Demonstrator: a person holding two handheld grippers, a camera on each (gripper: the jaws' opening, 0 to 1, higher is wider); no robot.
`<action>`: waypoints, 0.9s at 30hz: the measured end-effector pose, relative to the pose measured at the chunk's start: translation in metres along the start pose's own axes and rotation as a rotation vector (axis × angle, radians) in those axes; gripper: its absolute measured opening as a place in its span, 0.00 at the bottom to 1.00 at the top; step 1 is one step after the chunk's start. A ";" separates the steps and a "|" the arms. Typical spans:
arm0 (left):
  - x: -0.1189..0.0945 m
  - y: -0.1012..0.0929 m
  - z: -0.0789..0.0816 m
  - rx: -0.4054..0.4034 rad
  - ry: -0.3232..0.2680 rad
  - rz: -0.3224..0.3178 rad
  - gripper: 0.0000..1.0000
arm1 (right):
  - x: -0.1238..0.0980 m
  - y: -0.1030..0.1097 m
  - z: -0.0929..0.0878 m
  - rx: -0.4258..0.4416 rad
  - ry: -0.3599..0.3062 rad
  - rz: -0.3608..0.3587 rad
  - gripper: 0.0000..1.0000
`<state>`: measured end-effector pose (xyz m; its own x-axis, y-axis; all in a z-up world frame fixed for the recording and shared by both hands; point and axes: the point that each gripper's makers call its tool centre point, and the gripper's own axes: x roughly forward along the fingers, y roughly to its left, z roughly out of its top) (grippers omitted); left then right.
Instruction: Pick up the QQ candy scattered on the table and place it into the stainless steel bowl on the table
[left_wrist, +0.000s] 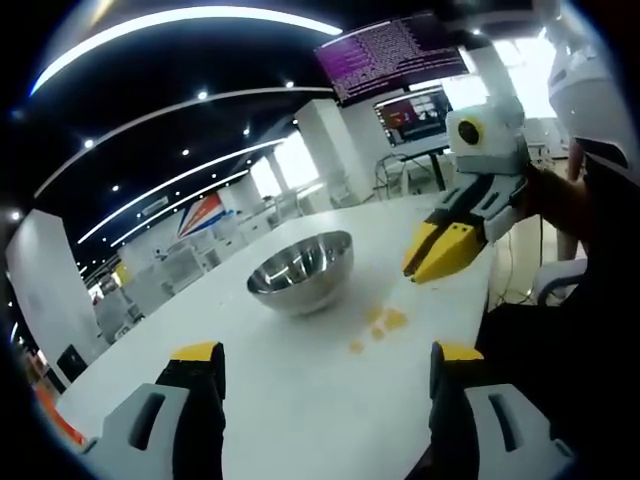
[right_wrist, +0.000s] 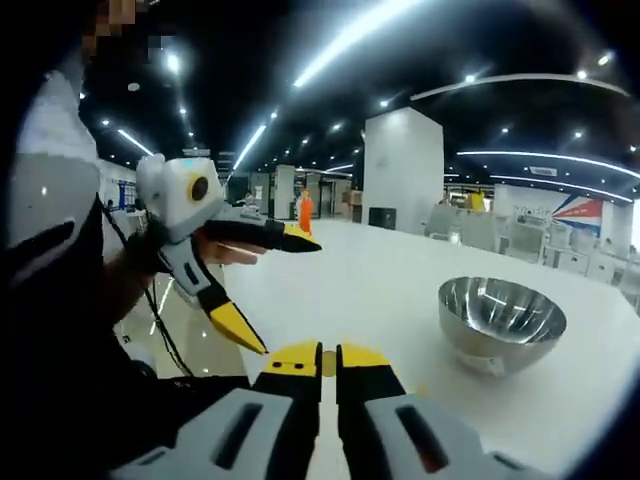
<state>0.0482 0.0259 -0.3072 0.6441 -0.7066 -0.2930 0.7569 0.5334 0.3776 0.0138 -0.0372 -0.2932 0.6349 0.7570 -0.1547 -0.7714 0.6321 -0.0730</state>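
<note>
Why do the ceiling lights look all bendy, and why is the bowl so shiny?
Left gripper view: the fisheye lens curves the ceiling light strips; the orange candies look blurry. Right gripper view: the shiny stainless steel bowl mirrors the bright lights.

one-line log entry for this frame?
left gripper: open, empty | right gripper: shut on candy | bowl: empty | candies: on table beside bowl

You have one stainless steel bowl (left_wrist: 301, 270), about three QQ candy pieces (left_wrist: 384, 322) on one worktop (left_wrist: 330, 390), and two grippers.
</note>
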 end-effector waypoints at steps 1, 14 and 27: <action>0.000 0.000 0.000 0.001 0.000 0.000 0.85 | -0.001 0.001 0.006 -0.005 -0.008 0.005 0.04; -0.002 0.000 -0.001 0.002 0.001 0.000 0.85 | -0.034 0.019 0.115 -0.083 -0.205 0.079 0.05; -0.004 -0.001 -0.001 0.003 0.002 0.003 0.85 | -0.067 -0.012 0.207 -0.254 -0.357 -0.036 0.05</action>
<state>0.0455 0.0287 -0.3076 0.6466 -0.7040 -0.2938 0.7547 0.5343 0.3807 -0.0102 -0.0608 -0.0777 0.6020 0.7733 0.1991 -0.7062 0.6319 -0.3194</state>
